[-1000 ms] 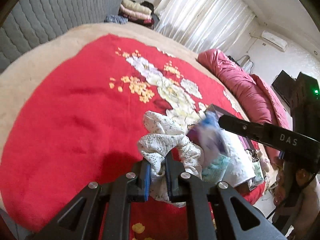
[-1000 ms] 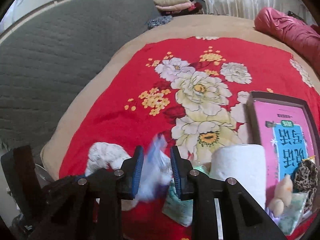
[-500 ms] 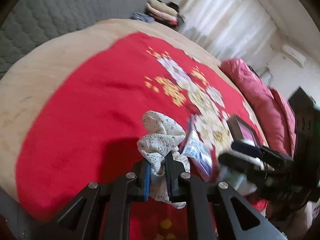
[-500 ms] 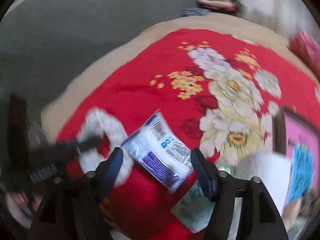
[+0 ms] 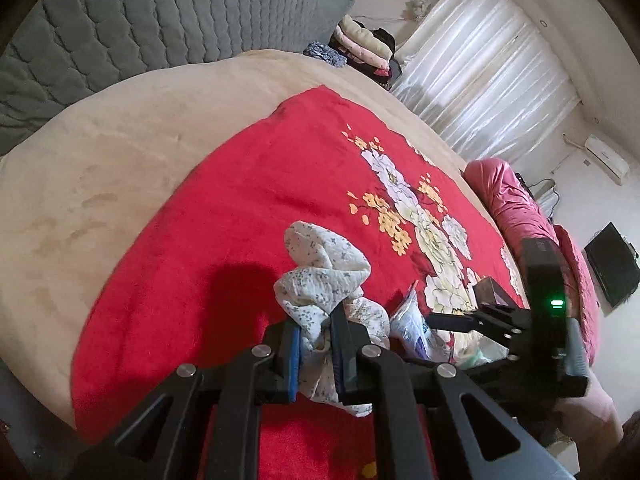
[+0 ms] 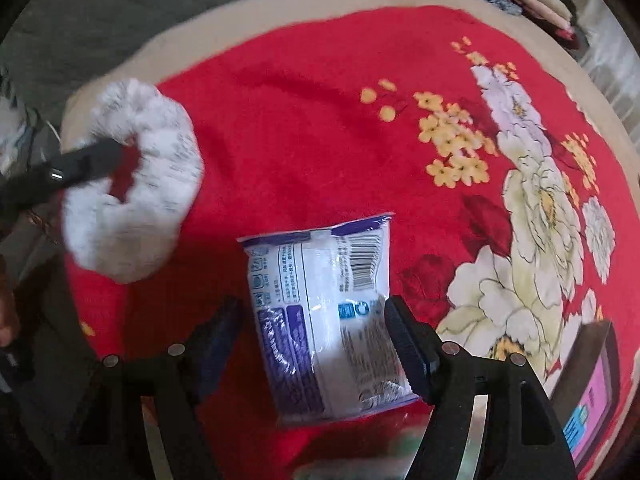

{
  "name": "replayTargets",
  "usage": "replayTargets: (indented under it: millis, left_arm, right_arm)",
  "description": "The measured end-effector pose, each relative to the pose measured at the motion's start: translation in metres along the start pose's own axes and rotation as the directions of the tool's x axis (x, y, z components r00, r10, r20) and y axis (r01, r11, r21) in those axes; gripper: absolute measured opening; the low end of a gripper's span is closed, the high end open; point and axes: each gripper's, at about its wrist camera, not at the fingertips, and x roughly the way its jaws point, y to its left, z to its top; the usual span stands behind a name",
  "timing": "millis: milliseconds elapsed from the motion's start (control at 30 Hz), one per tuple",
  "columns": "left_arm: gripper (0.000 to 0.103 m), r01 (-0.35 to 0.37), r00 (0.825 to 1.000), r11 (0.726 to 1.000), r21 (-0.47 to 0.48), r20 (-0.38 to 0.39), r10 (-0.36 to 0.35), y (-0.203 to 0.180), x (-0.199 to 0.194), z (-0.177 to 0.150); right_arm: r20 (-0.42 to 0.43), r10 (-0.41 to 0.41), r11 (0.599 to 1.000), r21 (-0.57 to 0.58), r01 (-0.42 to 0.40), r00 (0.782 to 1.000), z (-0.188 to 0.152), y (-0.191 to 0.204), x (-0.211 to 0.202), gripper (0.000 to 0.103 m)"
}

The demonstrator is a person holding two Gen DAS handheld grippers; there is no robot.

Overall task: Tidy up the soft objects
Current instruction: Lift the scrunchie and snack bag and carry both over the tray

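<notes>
On the red floral blanket [image 6: 304, 128], the right gripper [image 6: 316, 344] stands wide, straddling a released tissue pack [image 6: 324, 320]. Left gripper [image 5: 316, 354] pinches a floral scrunchie [image 5: 324, 276]; placing it beside the pack likely follows.

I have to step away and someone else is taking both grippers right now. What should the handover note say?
Left gripper: shut on the white floral scrunchie, held above the red floral blanket.
Right gripper: open, jaws wide on either side of the blue-and-white tissue pack, pads not pressing it; the pack seems to lie on the blanket.
Done: tissue pack looks released.
Left: place the scrunchie; the brown box and its contents at the blanket's edge are not yet handled.
</notes>
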Motion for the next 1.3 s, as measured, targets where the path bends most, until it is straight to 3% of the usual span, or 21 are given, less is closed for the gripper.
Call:
replayTargets:
  millis: [100, 233, 333, 400, 600, 800, 933, 1100, 1300]
  left_arm:
    - [0.013, 0.014, 1.000, 1.000, 0.009, -0.006, -0.014, -0.003, 0.002, 0.000]
    - [0.013, 0.027, 0.999, 0.999, 0.025, -0.020, -0.027, -0.007, 0.005, -0.001]
    - [0.013, 0.029, 0.999, 0.999, 0.034, -0.024, -0.028, -0.009, 0.007, -0.001]
    - [0.013, 0.028, 0.999, 0.999, 0.036, -0.024, -0.027, -0.010, 0.007, -0.001]
    - [0.013, 0.017, 1.000, 0.999, 0.050, -0.025, -0.016, -0.013, 0.007, -0.002]
    - [0.013, 0.030, 1.000, 0.990, 0.139, -0.006, -0.029, -0.041, -0.003, -0.010]
    - [0.013, 0.026, 0.999, 0.978, 0.209, 0.015, -0.030, -0.067, -0.012, -0.019]
    - [0.013, 0.048, 0.999, 0.966, 0.253, 0.008, -0.052, -0.099, -0.025, -0.032]
    - [0.013, 0.063, 0.998, 0.935, 0.350, -0.008, -0.064, -0.146, -0.034, -0.054]
  right_arm:
    - [-0.036, -0.011, 1.000, -0.009, 0.011, 0.999, 0.000, -0.005, 0.015, 0.075]
    - [-0.020, 0.054, 0.994, 0.099, -0.052, 0.998, -0.002, -0.022, 0.020, 0.074]
    - [0.001, 0.070, 0.983, 0.171, -0.069, 0.998, -0.005, -0.032, 0.016, 0.061]
    - [0.038, 0.094, 0.975, 0.200, -0.100, 0.995, -0.009, -0.037, 0.008, 0.052]
    - [0.203, 0.081, 0.960, 0.247, -0.131, 0.976, -0.026, -0.037, -0.036, 0.050]
    - [0.350, -0.035, 0.941, 0.327, -0.087, 0.936, -0.058, -0.034, -0.100, 0.050]
    - [0.393, -0.152, 0.917, 0.397, -0.019, 0.907, -0.086, -0.031, -0.136, 0.050]
    - [0.421, -0.271, 0.841, 0.542, 0.000, 0.866, -0.142, -0.051, -0.171, 0.050]
    - [0.387, -0.386, 0.755, 0.654, 0.046, 0.837, -0.203, -0.070, -0.196, 0.050]
